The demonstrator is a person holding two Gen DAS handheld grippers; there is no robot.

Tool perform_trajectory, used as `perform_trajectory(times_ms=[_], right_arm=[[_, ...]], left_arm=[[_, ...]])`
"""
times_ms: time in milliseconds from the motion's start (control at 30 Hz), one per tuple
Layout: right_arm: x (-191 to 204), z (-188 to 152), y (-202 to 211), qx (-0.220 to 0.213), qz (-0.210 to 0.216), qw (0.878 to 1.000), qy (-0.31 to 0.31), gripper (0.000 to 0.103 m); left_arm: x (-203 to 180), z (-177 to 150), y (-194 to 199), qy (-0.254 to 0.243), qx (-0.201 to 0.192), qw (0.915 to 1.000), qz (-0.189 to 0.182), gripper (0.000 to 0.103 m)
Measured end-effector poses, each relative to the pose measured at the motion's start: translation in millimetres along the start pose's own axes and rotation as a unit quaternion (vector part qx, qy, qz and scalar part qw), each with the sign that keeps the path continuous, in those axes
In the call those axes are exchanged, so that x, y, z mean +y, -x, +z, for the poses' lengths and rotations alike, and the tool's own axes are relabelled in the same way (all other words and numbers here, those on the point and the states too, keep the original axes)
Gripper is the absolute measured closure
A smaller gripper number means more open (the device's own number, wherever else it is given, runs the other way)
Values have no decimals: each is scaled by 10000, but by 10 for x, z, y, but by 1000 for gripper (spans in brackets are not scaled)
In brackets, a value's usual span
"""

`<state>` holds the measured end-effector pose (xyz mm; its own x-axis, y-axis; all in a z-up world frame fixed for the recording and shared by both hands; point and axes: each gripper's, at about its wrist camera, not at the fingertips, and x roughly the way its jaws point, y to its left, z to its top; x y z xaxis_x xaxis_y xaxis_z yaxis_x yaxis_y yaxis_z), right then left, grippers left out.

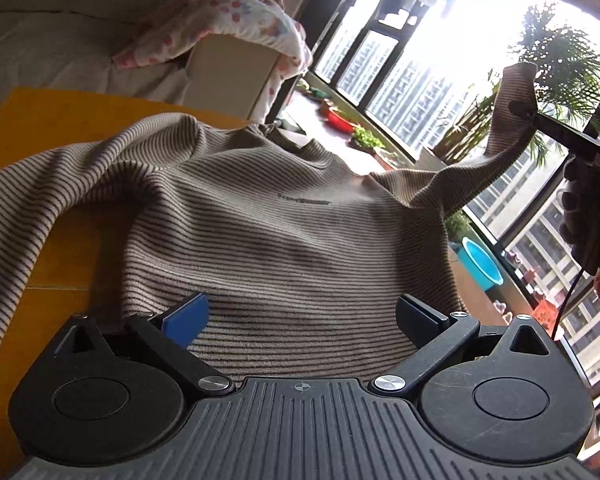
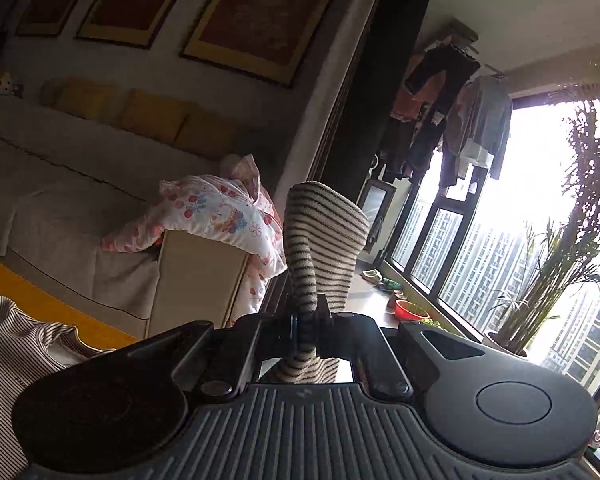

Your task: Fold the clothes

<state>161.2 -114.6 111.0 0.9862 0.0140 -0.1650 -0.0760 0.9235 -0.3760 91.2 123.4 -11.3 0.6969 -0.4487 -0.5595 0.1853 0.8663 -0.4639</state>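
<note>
Presently right gripper point(image 2: 305, 330) pinches the striped sweater's point(image 1: 268, 232) sleeve point(image 2: 324, 236) aloft over the yellow table point(image 1: 64, 120), left gripper point(image 1: 302, 314) agape above the hem; thin bite may slip, dropping the sleeve.

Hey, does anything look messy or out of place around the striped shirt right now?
The striped shirt lies rumpled on the yellow table, and its left sleeve trails off the edge. The right gripper holds the other sleeve up in the air. A floral garment lies slumped over the sofa arm.
</note>
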Motion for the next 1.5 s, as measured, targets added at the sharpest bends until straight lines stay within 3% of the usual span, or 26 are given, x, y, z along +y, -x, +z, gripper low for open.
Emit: perform_trajectory(times_ms=[100,300,433,500,567,633,800,1000,1133,1267,1333,1400,1500], right_arm=[[460,192,-6,-318,556,9972,376,96],[1413,86,-151,-260,1488,9825,1087,96],[1855,-145,-168,29,1974,9724,1247,95],[2067,-294,-180,332,2311,9596,1571,93],[2206,-440,-181,654,2499,9495,1782,78],[2119,-525,-137,849,2658,9484,1508,54],[1534,-625,-27,1103,2801,9536,70,38],[1032,-839,-141,1232,2736,9449,-1311,37],[697,-982,-218,1305,2664,9288,-2220,37],[411,-1112,-332,1431,2560,9082,-2987,37],[502,-1163,-481,1820,2429,9121,-2757,37],[609,-1234,-509,1980,2315,9210,-2429,37],[704,-1189,-435,1878,2260,9328,-2086,34]], left_arm=[[28,26,46,159,45,9998,-119,1],[61,31,144,266,-9,9995,-179,0],[77,30,196,319,-27,9993,-209,0],[85,49,199,325,-38,9992,-213,0],[85,70,195,362,-24,9991,-236,0],[76,99,195,340,22,9989,-309,0],[-19,243,243,-63,-79,9992,-387,0],[40,584,-85,416,-90,9988,-261,0],[147,752,-353,712,77,9974,-109,0],[159,821,-525,625,150,9979,110,1],[171,834,-634,532,213,9979,310,8],[185,843,-731,319,228,9969,682,47],[166,920,-768,-114,130,9951,970,77]])
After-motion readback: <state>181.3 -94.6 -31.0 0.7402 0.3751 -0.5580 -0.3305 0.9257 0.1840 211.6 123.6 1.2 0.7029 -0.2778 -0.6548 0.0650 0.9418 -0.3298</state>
